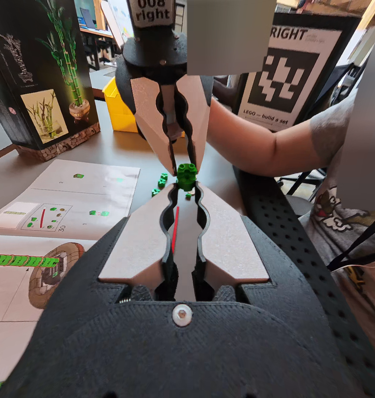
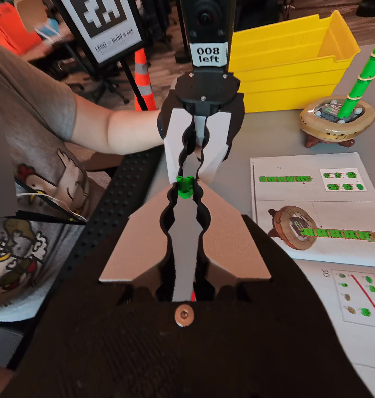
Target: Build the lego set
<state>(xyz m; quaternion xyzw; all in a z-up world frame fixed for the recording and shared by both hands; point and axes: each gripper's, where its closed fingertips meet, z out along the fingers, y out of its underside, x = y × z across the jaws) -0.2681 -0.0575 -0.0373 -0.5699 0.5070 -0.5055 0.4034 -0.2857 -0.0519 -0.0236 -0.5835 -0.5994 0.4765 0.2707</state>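
A printed set box (image 1: 42, 86) stands at the far left of the bench (image 1: 121, 148), with open instruction sheets (image 1: 78, 193) lying nearer. Just right of them are 3 or 4 loose green bricks (image 1: 161, 181). At centre, the left tool (image 1: 185, 186) reaches in from the near side and the right tool (image 1: 186, 171) from the far side. They meet tip to tip, both narrowed onto a green round piece (image 1: 186, 176) held above the bench. Its studs point up, so its axis stands roughly upright, crosswise to the line of both tools. Whether it is 1 brick or 2 being pressed together cannot be told. A thin red rod (image 1: 175, 228) lies on the bench directly under the left tool, its long axis running near to far. That puts the left tool closer to it if the piece is next threaded onto the rod, as the sheets seem to suggest. At the right in the right wrist view, a tan pot (image 2: 311, 129) already carries a green stalk (image 2: 363, 71), with a yellow bin (image 2: 290, 64) behind it.
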